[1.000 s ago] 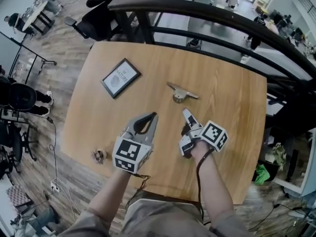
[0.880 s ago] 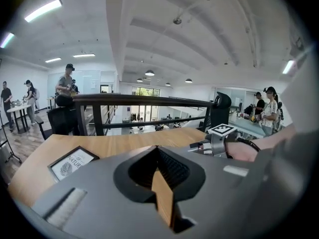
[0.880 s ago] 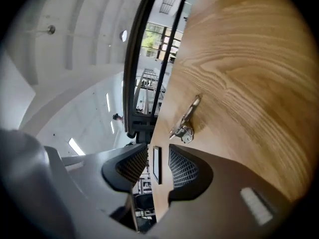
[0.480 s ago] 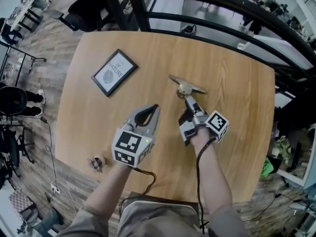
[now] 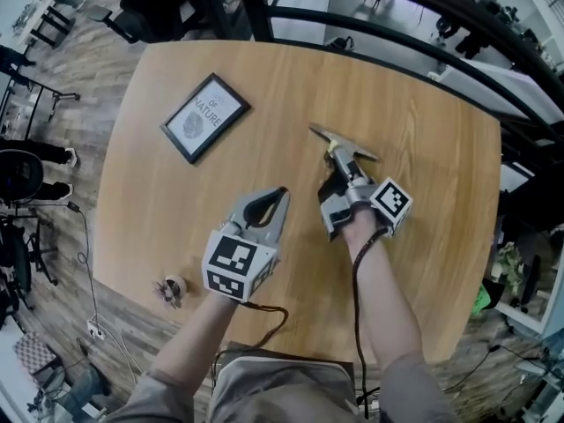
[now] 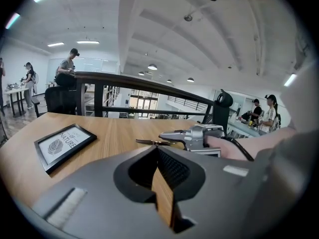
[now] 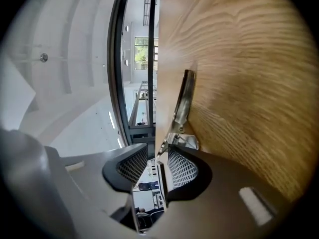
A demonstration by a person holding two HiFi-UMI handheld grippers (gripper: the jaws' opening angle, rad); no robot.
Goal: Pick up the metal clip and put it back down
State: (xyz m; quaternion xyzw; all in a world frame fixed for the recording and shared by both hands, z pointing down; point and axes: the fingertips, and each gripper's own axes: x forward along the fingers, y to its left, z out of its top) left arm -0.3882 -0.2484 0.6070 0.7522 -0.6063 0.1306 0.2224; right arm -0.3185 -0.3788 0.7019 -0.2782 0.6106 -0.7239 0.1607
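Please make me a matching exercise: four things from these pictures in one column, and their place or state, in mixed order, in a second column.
1. frame
2. clip
3. left claw
4. right claw

a. open, tips at the clip
b. shut, empty
c. far-left part of the table
d. mid-table

Pairs: 1-c, 2-d, 3-b, 4-a

head view looks steeply down at the table (image 5: 264, 86); both gripper views, low, share the clip (image 7: 184, 98).
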